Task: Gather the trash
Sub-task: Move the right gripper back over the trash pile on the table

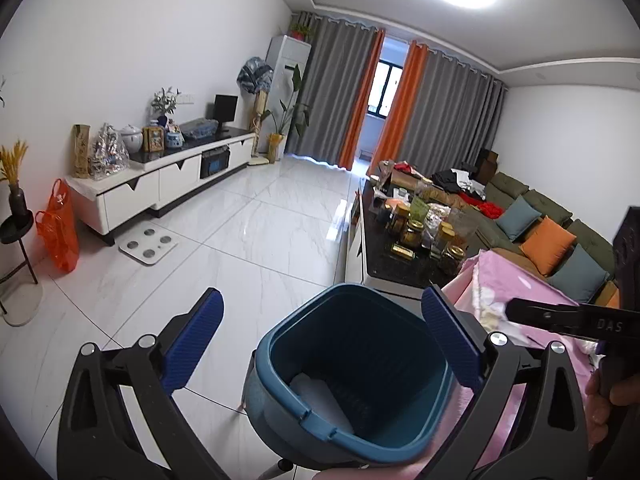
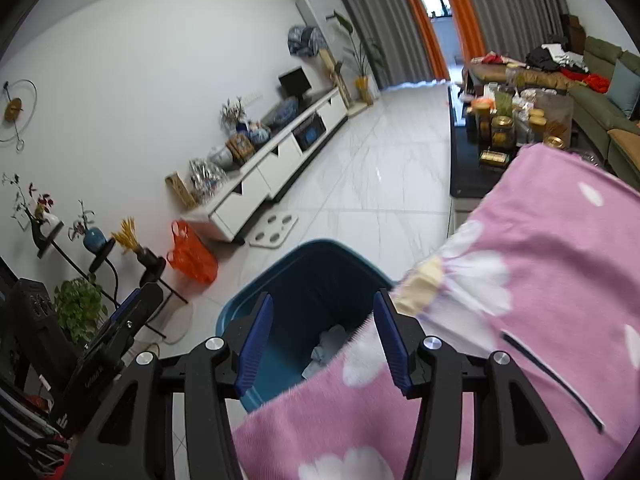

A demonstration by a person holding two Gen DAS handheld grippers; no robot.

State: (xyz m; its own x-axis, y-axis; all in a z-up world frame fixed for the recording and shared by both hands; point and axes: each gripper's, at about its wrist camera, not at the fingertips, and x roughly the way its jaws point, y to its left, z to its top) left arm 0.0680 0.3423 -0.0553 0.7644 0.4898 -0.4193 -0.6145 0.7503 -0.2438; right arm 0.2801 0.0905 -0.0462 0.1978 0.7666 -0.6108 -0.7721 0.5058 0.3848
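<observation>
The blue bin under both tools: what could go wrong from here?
1. The pink flowered cloth hangs over the blue bin at its right edge, so it could snag a tool or get dragged in.
2. The right tool is open above that edge, close to the cloth.
3. The left tool is wide open astride the bin's mouth; dropping lower could knock the rim. Crumpled trash already lies inside.
</observation>
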